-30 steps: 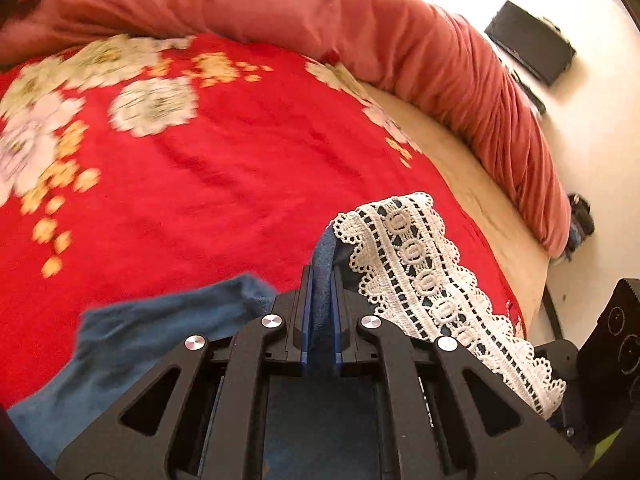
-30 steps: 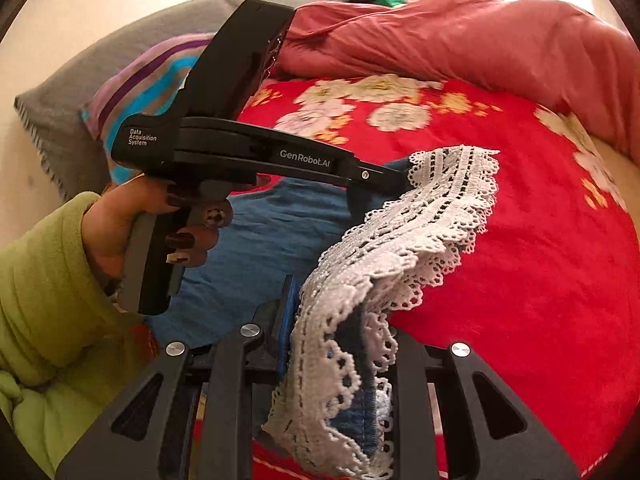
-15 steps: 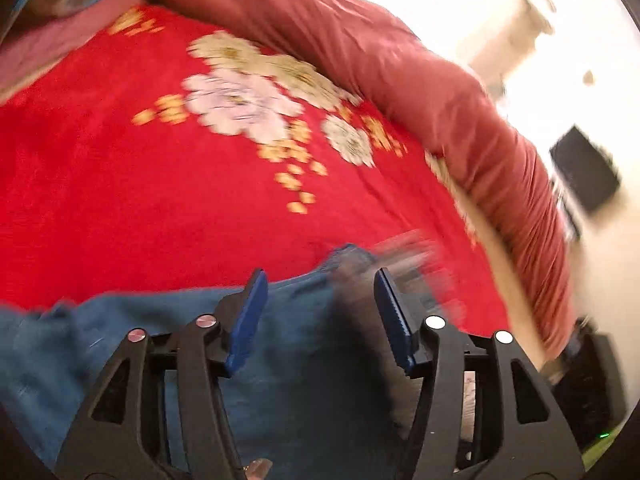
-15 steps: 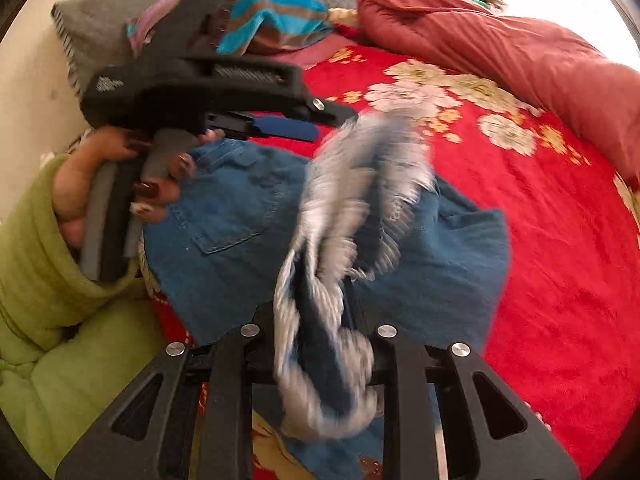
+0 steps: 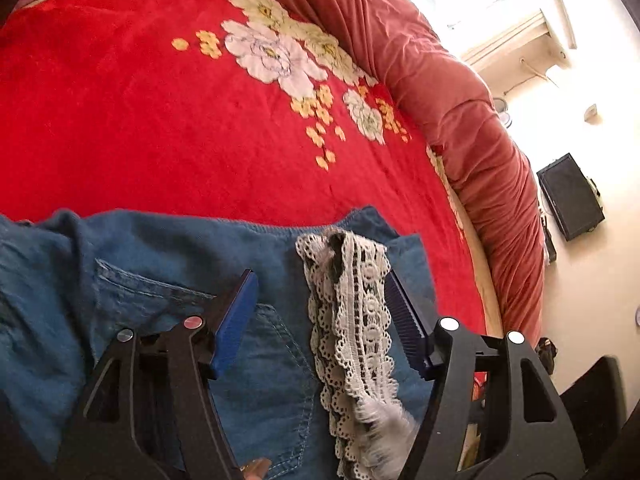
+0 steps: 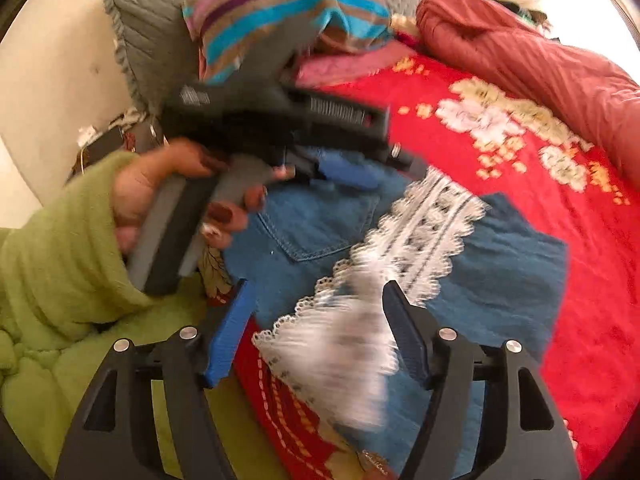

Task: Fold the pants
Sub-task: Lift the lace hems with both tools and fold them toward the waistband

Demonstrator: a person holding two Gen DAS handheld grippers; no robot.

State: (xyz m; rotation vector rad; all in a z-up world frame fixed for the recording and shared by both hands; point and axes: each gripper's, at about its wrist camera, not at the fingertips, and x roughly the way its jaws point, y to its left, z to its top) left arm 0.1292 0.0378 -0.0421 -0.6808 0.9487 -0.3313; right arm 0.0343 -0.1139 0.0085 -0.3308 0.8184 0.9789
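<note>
Above the pants (image 5: 168, 280), both grippers' fingers (image 5: 234, 312) tilted down, opening

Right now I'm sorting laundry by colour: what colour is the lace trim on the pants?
White lace trim, on blue denim pants; clearest in the left wrist view.

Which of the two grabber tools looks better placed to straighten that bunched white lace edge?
Probably the left gripper: its opening jaws straddle the lace hem lying flat on the jeans. The right gripper is opening too, but the lace there is blurred, falling.
</note>
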